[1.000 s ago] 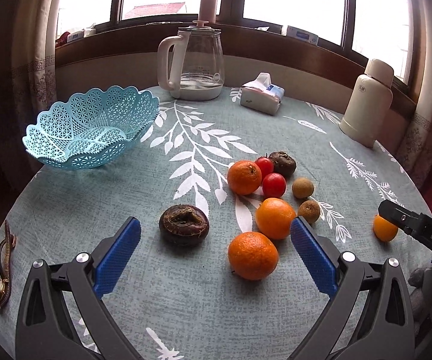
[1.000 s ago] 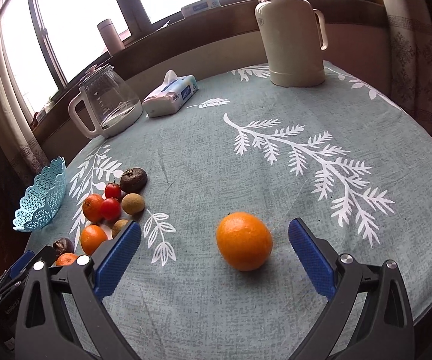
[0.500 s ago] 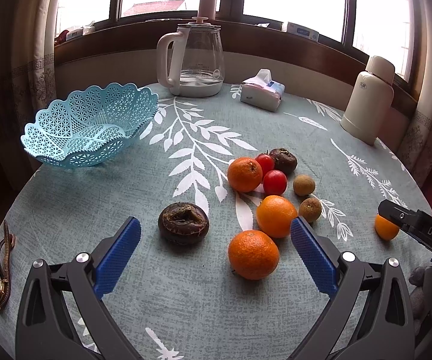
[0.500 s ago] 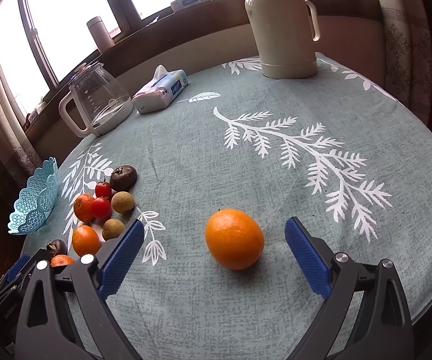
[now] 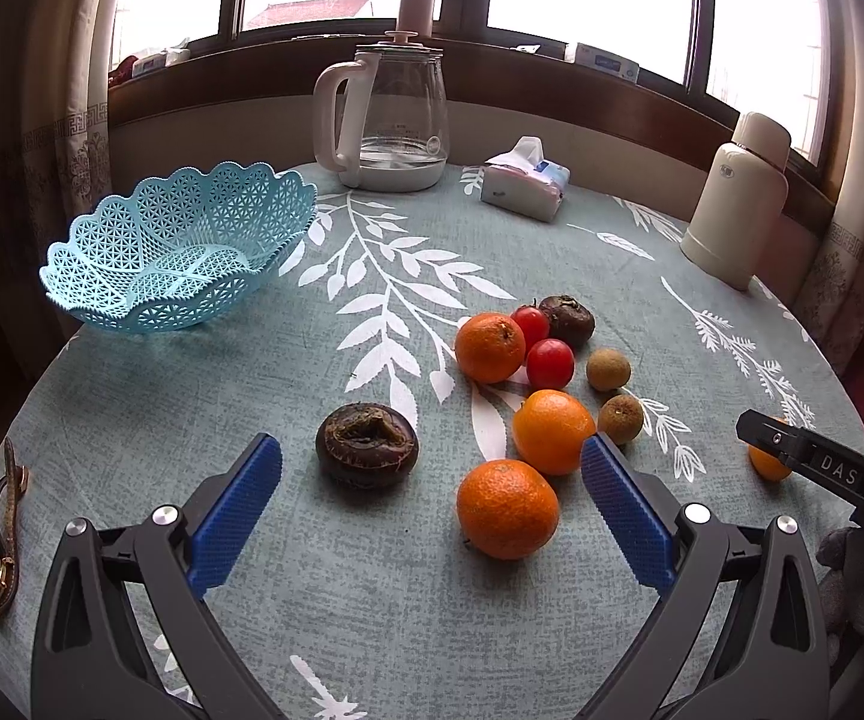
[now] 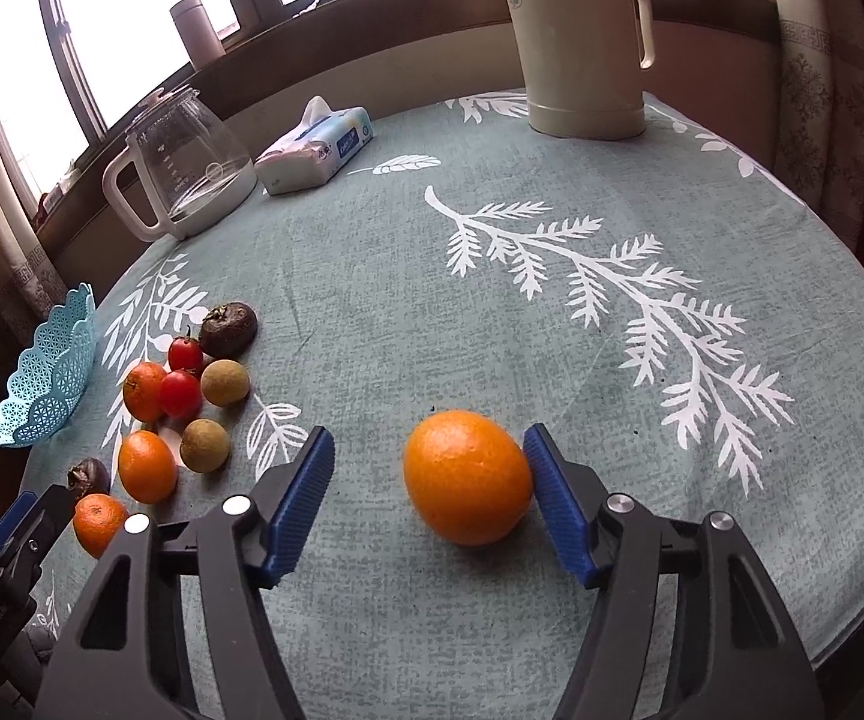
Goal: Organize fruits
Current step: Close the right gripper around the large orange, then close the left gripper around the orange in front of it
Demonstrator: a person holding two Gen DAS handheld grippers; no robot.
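Crowding fruit cluster; kettle, tissue pack stand clear.

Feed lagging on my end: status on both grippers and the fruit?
Right gripper open, straddling lone orange, right finger touching it. Left gripper open, hovering over fruit cluster. Blue basket holds nothing. Path unobstructed.

Left wrist view sat low over the near edge of the worktop, facing the windows. Right wrist view looked from lower right, close, angled leftward. Both shared the fruit cluster, blue basket, kettle and flask.
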